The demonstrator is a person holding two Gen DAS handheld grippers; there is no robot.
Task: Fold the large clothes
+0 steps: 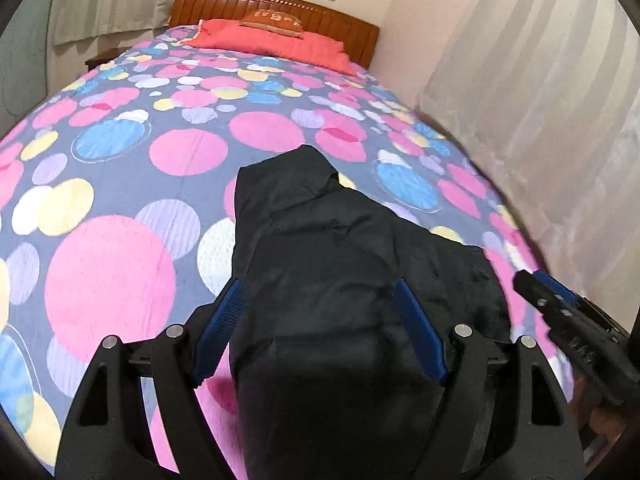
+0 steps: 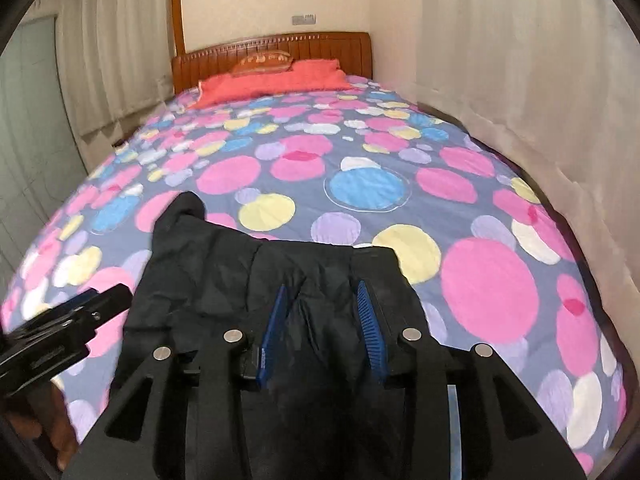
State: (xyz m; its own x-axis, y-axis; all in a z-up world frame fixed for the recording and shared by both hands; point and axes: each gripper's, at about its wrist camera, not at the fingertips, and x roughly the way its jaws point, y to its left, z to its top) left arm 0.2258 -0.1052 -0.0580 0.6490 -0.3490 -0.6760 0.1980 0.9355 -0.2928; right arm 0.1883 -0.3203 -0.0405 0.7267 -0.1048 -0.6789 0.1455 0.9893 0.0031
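Note:
A black hooded jacket (image 1: 340, 264) lies on the near end of the bed, its hood pointing toward the headboard. My left gripper (image 1: 318, 284) is open, its blue pads wide apart over the jacket's near part; cloth bulges up between them. In the right wrist view the jacket (image 2: 224, 272) lies the same way. My right gripper (image 2: 322, 286) is open, its pads a moderate gap apart above the jacket's right side. The right gripper also shows in the left wrist view (image 1: 568, 320), and the left gripper in the right wrist view (image 2: 80, 312).
The bed carries a grey sheet with pink, blue and yellow circles (image 1: 120, 184). A red pillow (image 1: 272, 40) and wooden headboard (image 1: 280, 4) are at the far end. Curtains (image 1: 540, 100) hang close along the right side.

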